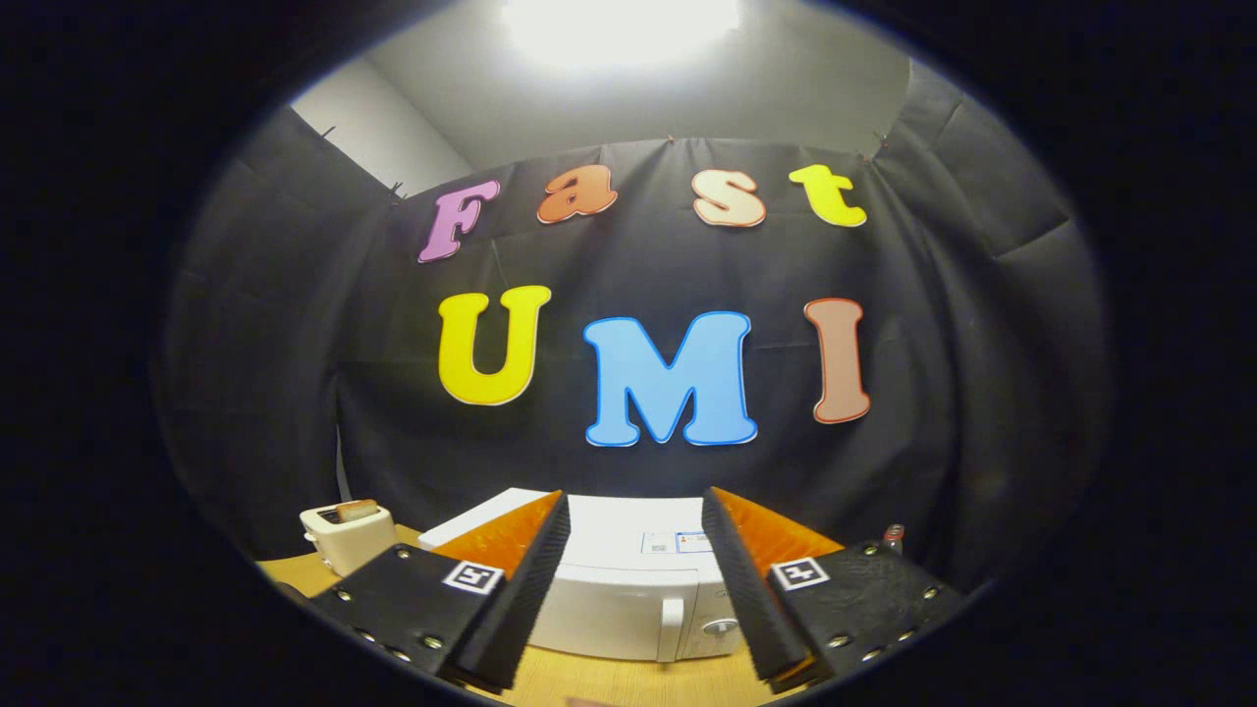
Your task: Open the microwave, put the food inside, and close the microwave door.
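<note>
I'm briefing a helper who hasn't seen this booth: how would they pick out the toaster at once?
Start at the white microwave on the wooden table, seen between the open gripper's fingers, door shut. Look to its left, beyond the left finger. The toaster stands there on the table: a small cream box, much smaller than the microwave, with a slice of toast poking from its top.

Bright overhead lamp [619, 25] blown out to glare; booth dim below; strong fisheye bending at edges; focus sharp.

Hand-held gripper [635, 589] spread wide before closed microwave [628, 599]
</note>
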### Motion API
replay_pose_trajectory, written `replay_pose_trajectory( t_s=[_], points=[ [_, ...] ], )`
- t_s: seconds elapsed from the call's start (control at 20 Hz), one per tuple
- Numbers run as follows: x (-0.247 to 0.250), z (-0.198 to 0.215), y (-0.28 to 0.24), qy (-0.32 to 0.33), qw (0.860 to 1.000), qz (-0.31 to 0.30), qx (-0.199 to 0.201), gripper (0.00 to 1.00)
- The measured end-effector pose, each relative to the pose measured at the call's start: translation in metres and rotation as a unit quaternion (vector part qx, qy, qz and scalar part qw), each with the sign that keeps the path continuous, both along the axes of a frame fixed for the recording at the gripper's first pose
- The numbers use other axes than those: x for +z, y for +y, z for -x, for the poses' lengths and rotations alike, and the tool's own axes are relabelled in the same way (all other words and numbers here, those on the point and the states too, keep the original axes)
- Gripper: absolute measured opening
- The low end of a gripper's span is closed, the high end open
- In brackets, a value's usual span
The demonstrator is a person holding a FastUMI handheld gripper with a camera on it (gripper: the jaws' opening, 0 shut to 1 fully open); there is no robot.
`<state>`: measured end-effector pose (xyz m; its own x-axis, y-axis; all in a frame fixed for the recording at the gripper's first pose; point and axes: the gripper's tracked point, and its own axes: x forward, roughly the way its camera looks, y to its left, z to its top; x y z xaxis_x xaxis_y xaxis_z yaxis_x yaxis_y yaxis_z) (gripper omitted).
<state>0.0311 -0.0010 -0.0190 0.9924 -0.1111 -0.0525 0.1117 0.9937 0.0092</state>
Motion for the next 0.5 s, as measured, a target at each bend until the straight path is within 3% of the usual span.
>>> replay_pose_trajectory(
  t_s=[0.05,0.25,0.5],
  points=[
    [0.002,0.001,0.002,-0.006,1.000,0.004,-0.001,0.98],
    [-0.004,0.000,0.014,0.003,1.000,-0.014,0.025,0.98],
    [-0.015,-0.006,0.004,0.024,1.000,-0.013,0.008,0.98]
  ],
)
